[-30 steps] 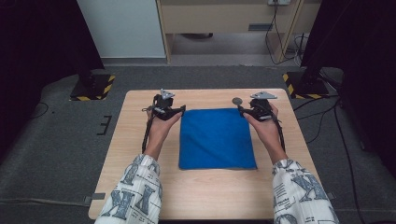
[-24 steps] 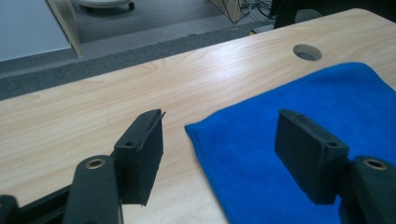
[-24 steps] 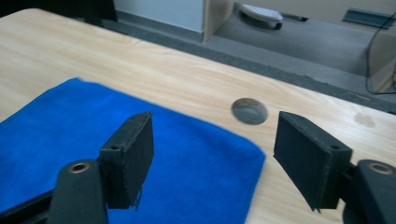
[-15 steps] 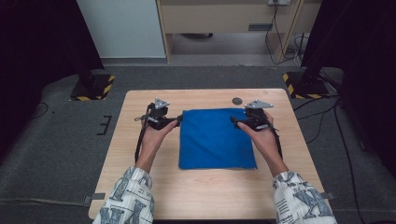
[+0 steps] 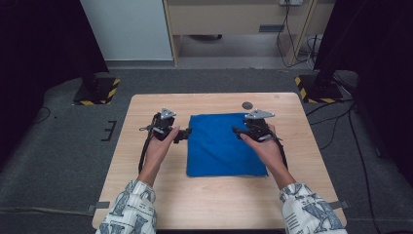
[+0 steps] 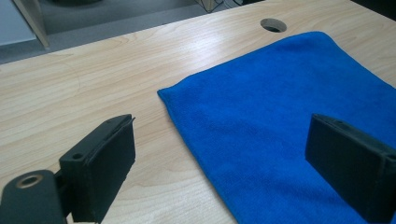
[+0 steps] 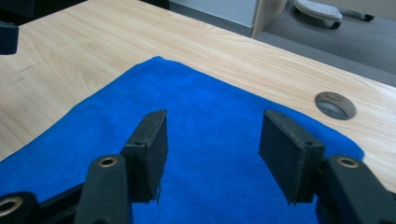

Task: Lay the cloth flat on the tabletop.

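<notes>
— Both grippers have drawn back toward the person since the earlier frame. Jaw state?
— Left gripper (image 5: 187, 133) and right gripper (image 5: 235, 130): jaws wide, nothing held. Blue cloth (image 5: 221, 145) lies flat between them, mid-table (image 5: 146, 112).

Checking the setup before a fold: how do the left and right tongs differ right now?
Left tongs straddle the cloth's left edge, one jaw over bare table; right tongs sit wholly above cloth. Left jaws gape wider than right. Both are open, holding nothing.
</notes>
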Demonstrator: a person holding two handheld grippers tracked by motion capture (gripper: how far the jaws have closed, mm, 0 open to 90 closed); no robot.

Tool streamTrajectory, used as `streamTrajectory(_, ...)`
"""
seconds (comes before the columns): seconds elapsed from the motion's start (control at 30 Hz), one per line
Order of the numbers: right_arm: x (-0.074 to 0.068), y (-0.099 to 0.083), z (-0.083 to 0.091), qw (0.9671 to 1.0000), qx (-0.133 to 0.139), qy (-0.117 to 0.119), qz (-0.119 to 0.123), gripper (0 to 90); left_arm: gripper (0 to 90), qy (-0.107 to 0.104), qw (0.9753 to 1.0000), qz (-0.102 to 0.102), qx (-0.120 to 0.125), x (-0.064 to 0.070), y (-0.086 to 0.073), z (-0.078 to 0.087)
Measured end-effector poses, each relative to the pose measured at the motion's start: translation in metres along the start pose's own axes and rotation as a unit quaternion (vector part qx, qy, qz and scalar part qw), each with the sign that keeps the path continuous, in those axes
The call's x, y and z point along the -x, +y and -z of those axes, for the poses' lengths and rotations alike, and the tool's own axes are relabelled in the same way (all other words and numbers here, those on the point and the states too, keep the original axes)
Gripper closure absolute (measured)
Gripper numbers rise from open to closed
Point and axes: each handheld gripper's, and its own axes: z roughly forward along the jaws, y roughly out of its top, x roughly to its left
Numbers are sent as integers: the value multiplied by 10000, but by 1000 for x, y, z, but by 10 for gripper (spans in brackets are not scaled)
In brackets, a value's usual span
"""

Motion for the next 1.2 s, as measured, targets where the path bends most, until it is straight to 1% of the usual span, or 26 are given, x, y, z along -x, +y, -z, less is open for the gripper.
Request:
streamTrajectory(0.03, -2, 0, 0, 10000, -14, 40, 8, 436, 76, -1, 10000, -66, -15, 1, -1, 2)
streamTrajectory(0.07, -5, 0, 0, 9999, -4, 88, 53, 450, 73, -34, 10000, -66, 2, 2, -2, 3)
streamTrajectory(0.1, -8, 0, 0, 9999, 0, 122, 35, 457, 72, -61, 10000, -70, -3, 2, -3, 3)
streamTrajectory(0.13, -12, -1, -1, 9998, 11, 198, 59, 470, 72, -70, 10000, -61, -1, 2, -4, 4)
streamTrajectory(0.2, -15, -1, -1, 9997, 7, 230, 96, 477, 72, -63, 10000, 16, 13, 1, -7, 5)
streamTrajectory(0.3, -24, -2, -2, 9993, -43, 322, 196, 485, 72, -93, 9999, 101, 71, 0, -12, 7)
streamTrajectory(0.37, -30, -1, -3, 9989, -58, 406, 247, 492, 80, -90, 9998, 118, 116, 1, -16, 8)
streamTrajectory(0.43, -35, -1, -2, 9984, -55, 490, 266, 499, 80, -123, 9998, 100, 98, 1, -20, 8)
streamTrajectory(0.5, -41, -2, -2, 9980, -59, 558, 297, 506, 81, -147, 9997, 178, 110, 1, -23, 9)
streamTrajectory(0.57, -48, -3, -3, 9974, -77, 634, 332, 508, 90, -134, 9996, 210, 157, 2, -26, 9)
streamTrajectory(0.7, -59, -5, -3, 9964, -86, 758, 373, 509, 90, -150, 9997, 176, 112, 3, -30, 12)
streamTrajectory(0.77, -64, -5, -4, 9955, -108, 836, 428, 504, 90, -119, 9998, 173, 71, 3, -32, 12)
streamTrajectory(0.83, -71, -5, -5, 9948, -149, 904, 451, 500, 90, -75, 9999, 124, 27, 3, -33, 12)
streamTrajectory(0.97, -84, -6, -7, 9929, -141, 1061, 513, 498, 90, -17, 10000, 69, -54, 2, -35, 13)
streamTrajectory(1.03, -91, -7, -7, 9920, -169, 1127, 550, 488, 90, 5, 9999, 79, -72, 1, -36, 13)
streamTrajectory(1.13, -101, -9, -9, 9902, -233, 1280, 506, 453, 90, 10, 9999, 115, -106, -2, -38, 16)
streamTrajectory(1.2, -108, -11, -9, 9888, -258, 1362, 560, 450, 89, 43, 9999, 149, -78, -5, -39, 18)
